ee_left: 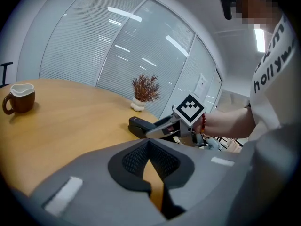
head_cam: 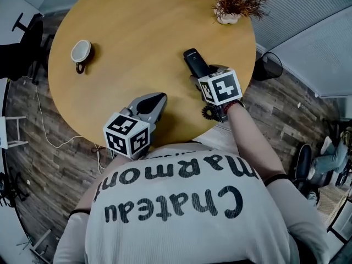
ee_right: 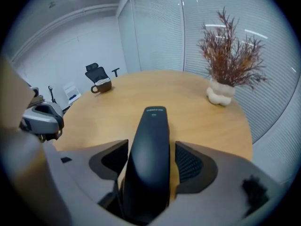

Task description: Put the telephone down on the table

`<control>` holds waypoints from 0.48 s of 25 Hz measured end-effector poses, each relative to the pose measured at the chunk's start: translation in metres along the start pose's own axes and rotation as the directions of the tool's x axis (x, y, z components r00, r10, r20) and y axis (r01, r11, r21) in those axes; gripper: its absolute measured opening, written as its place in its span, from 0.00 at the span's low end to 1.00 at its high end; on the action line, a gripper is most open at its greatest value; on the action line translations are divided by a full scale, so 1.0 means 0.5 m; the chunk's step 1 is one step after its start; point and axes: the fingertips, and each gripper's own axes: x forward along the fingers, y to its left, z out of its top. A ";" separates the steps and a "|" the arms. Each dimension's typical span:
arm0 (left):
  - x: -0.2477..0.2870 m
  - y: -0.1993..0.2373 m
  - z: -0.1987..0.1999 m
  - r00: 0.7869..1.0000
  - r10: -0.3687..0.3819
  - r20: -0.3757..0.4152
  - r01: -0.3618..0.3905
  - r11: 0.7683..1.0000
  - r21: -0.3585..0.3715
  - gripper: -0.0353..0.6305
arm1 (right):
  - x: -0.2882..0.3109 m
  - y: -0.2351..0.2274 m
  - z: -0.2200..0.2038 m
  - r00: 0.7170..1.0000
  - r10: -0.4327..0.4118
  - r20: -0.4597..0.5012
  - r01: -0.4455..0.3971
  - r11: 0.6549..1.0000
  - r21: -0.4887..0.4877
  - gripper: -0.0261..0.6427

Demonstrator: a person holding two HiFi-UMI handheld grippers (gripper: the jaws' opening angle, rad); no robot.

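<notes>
A black telephone handset (head_cam: 194, 61) points out over the round wooden table (head_cam: 137, 21), and my right gripper (head_cam: 202, 76) is shut on its near end. In the right gripper view the telephone (ee_right: 151, 145) fills the space between the two jaws. In the left gripper view the telephone (ee_left: 140, 125) lies low over the tabletop; I cannot tell whether its tip touches. My left gripper (head_cam: 153, 104) hovers at the table's near edge, shut with nothing in it, its pads (ee_left: 136, 158) meeting at the tips.
A brown and white mug (head_cam: 81, 53) stands at the table's left. A dried plant in a white pot (head_cam: 232, 5) stands at the far right. A black waste bin (head_cam: 268, 65) sits on the floor right of the table. A black office chair (ee_right: 96, 72) stands beyond it.
</notes>
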 end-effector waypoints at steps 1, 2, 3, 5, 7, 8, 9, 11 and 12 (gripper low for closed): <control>-0.008 -0.002 0.003 1.000 -0.003 0.006 0.003 1.000 0.004 0.06 | -0.013 0.007 0.007 1.000 -0.003 0.022 0.003 1.000 0.004 0.49; -0.015 -0.003 0.008 1.000 -0.006 0.015 0.006 1.000 0.008 0.06 | -0.027 0.012 0.016 0.999 -0.007 0.050 0.005 1.000 0.021 0.49; -0.020 -0.001 0.017 1.000 -0.010 0.029 0.010 1.000 0.015 0.06 | -0.043 0.014 0.027 0.996 -0.011 0.083 0.007 0.999 0.050 0.49; -0.030 0.008 0.042 0.998 -0.021 0.065 0.019 0.999 0.032 0.06 | -0.079 0.015 0.057 0.986 -0.021 0.162 0.003 0.994 0.113 0.49; -0.054 0.011 0.061 0.995 -0.030 0.093 0.025 0.998 0.050 0.06 | -0.123 0.025 0.082 0.970 -0.039 0.241 0.001 0.988 0.155 0.49; -0.072 0.008 0.068 0.994 -0.034 0.102 0.028 0.998 0.059 0.06 | -0.147 0.032 0.089 0.961 -0.053 0.272 0.006 0.985 0.170 0.49; -0.093 0.003 0.072 0.993 -0.040 0.110 0.032 0.997 0.070 0.06 | -0.170 0.041 0.091 0.952 -0.069 0.297 0.014 0.983 0.184 0.49; -0.136 -0.007 0.076 0.991 -0.052 0.124 0.041 0.995 0.086 0.06 | -0.210 0.064 0.088 0.937 -0.096 0.336 0.026 0.978 0.206 0.49; -0.156 -0.009 0.077 0.989 -0.056 0.135 0.044 0.995 0.087 0.06 | -0.226 0.078 0.086 0.930 -0.106 0.352 0.031 0.977 0.212 0.48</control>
